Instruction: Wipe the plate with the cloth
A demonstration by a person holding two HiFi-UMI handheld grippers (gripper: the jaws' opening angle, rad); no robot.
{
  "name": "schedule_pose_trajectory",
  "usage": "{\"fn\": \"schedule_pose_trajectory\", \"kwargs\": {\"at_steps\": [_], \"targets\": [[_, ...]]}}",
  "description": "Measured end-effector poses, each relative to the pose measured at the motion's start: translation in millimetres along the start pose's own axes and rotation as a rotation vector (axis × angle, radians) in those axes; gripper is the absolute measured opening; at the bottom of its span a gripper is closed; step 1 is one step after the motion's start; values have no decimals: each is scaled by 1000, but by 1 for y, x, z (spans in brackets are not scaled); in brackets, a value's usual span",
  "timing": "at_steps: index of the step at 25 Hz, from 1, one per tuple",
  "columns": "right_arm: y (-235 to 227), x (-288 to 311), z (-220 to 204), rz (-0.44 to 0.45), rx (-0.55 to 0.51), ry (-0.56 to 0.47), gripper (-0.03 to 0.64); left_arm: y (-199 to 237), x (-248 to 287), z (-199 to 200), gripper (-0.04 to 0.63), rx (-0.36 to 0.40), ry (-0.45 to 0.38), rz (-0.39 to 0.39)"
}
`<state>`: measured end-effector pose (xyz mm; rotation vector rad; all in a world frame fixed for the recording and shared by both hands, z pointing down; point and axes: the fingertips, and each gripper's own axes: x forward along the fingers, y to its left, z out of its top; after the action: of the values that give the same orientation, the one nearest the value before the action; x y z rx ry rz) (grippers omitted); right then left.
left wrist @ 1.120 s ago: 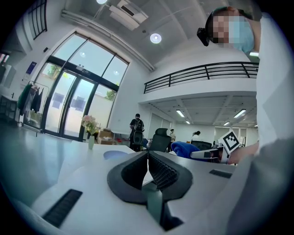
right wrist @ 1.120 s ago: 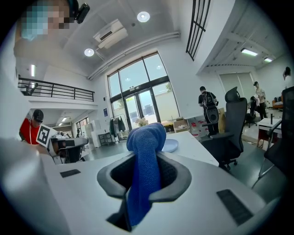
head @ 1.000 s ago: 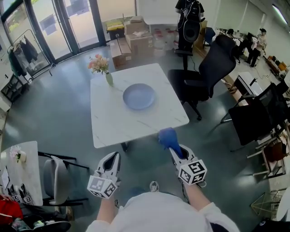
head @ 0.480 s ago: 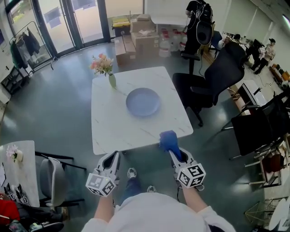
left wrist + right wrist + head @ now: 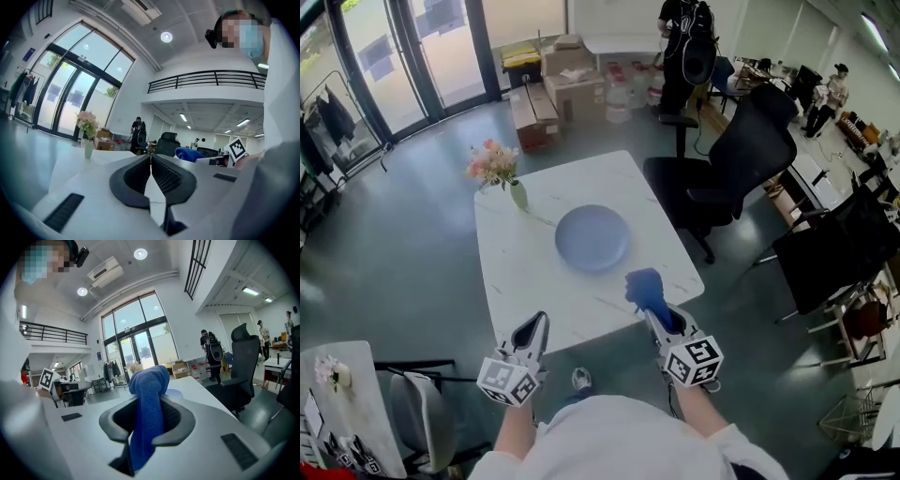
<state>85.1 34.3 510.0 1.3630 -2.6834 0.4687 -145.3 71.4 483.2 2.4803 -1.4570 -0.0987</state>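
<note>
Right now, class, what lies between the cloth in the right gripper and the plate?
Only bare white tabletop separates the cloth from the plate, as the head view shows.

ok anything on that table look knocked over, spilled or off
Nothing stands out. The plate lies flat on the white table, the flower vase stands upright near its far left corner, and the blue cloth is clamped in the right tool.
</note>
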Motion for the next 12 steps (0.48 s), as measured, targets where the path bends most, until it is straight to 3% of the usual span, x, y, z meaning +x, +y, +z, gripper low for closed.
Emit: {"fn": "schedule_pose_trajectory", "kwargs": {"at_steps": [12], "targets": [[5, 61, 14, -111, 22, -27, 92, 80, 45, 21, 34, -4, 23, -102]]}}
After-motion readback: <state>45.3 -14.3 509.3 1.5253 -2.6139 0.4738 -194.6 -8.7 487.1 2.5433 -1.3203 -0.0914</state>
